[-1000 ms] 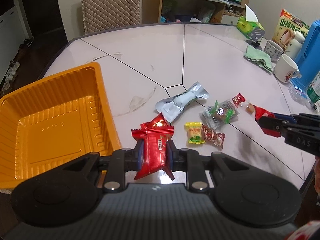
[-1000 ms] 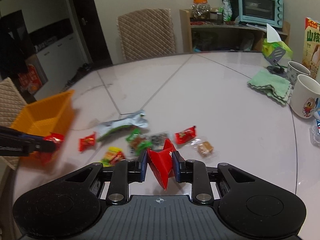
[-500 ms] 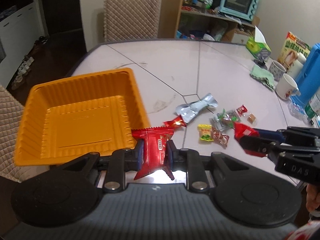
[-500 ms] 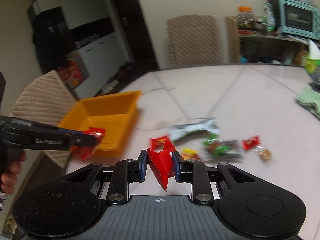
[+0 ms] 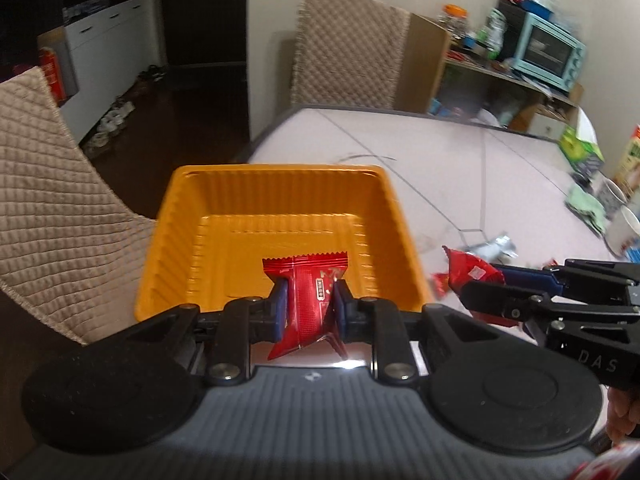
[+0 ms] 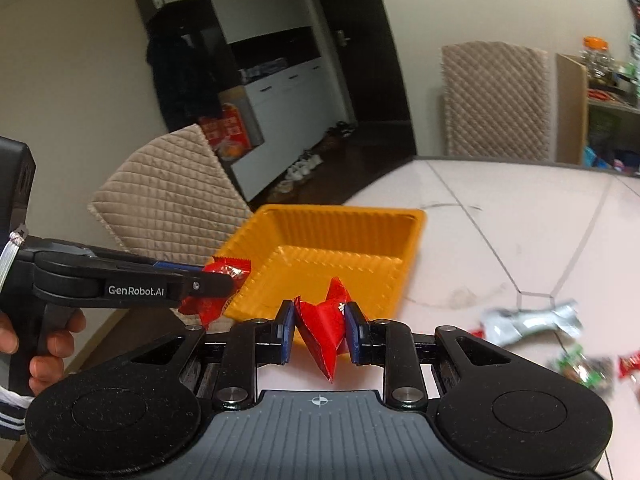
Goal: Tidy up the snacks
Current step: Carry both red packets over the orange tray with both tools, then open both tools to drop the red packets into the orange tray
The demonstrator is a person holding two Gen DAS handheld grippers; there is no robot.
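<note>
My left gripper is shut on a red snack packet and holds it over the near edge of the empty orange tray. My right gripper is shut on a second red packet, just right of the tray's near right corner. The right gripper also shows in the left wrist view, the left one in the right wrist view. Loose snacks stay on the table: a silver pouch, a green-wrapped one and a small red one.
The tray sits at the pink table's left edge. A quilted chair stands to its left, another at the far side. Mugs, a green cloth and a tissue box stand at the far right.
Both grippers have swung left from the snack pile to the orange tray, each still holding its red packet. The tray is now straight ahead of both.
</note>
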